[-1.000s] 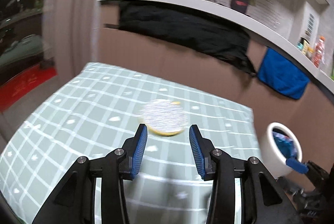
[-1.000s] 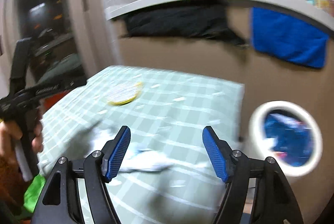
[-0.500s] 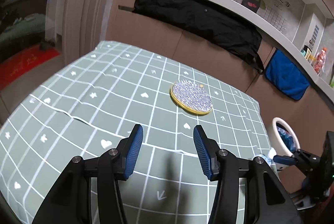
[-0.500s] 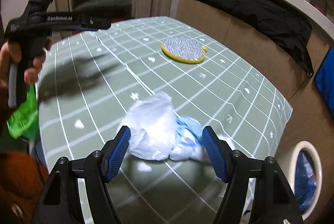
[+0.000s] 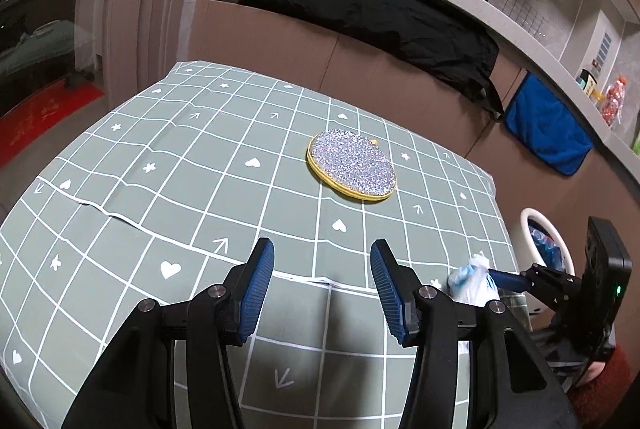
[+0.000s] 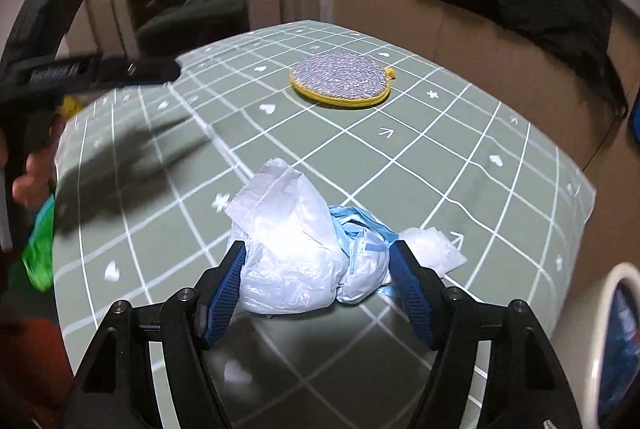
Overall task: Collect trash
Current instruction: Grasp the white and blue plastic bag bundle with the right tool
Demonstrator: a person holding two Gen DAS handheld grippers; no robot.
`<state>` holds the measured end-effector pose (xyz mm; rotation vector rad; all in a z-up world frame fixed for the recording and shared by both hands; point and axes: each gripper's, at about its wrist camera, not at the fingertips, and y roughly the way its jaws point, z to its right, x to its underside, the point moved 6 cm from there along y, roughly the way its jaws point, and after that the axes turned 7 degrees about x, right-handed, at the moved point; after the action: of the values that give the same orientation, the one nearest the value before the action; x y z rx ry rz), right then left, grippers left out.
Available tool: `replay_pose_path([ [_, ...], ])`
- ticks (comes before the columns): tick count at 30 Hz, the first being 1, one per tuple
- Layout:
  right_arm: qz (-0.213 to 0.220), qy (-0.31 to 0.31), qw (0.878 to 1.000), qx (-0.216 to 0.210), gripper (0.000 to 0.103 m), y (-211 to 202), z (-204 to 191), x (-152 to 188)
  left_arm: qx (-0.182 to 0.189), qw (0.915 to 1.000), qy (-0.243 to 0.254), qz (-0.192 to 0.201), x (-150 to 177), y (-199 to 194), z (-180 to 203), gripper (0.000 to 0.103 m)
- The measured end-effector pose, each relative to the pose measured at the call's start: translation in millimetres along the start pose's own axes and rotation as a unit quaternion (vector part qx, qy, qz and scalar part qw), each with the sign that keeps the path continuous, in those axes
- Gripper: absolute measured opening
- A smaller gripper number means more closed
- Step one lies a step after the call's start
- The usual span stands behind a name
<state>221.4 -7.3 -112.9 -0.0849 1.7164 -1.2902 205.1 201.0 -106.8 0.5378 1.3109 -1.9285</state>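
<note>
A crumpled wad of white and pale blue plastic bags (image 6: 292, 229) lies on the green checked tablecloth (image 6: 440, 149) near its front right corner. My right gripper (image 6: 317, 245) has come down around the wad. Its jaws are closing, with the blue pads at the wad's two sides and part of the plastic spilling past the right pad. The left wrist view shows the same wad (image 5: 470, 277) at the right with a right fingertip (image 5: 508, 279) against it. My left gripper (image 5: 322, 243) hangs open over bare cloth, holding nothing.
A round glittery mat with a yellow rim (image 5: 352, 167) lies toward the table's far side. A white bin (image 5: 528, 221) with blue trash inside stands on the floor off the table's right edge. Black and blue cloths hang on the cardboard wall behind.
My right gripper swung from facing the bin to drop over the plastic wad, and its jaws narrowed. My left gripper sank a little toward the cloth and opened slightly.
</note>
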Motion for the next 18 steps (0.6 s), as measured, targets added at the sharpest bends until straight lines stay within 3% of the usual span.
replay_pose_path([
  [2,0.001,0.028,1.000,-0.008,0.046,0,8,-4,0.001,1.0000,0.003,-0.004,-3,3,5,0.051],
  [5,0.010,0.070,0.997,-0.022,0.040,-8,19,-10,0.005,0.9999,0.012,-0.003,-10,7,16,0.051],
  [12,0.066,0.124,0.990,-0.004,0.036,-49,47,-19,0.029,0.9988,0.024,-0.032,-47,57,37,0.051],
  [18,0.062,0.135,0.989,0.006,0.036,-45,56,-20,-0.009,0.9975,-0.040,-0.058,-83,118,-7,0.051],
])
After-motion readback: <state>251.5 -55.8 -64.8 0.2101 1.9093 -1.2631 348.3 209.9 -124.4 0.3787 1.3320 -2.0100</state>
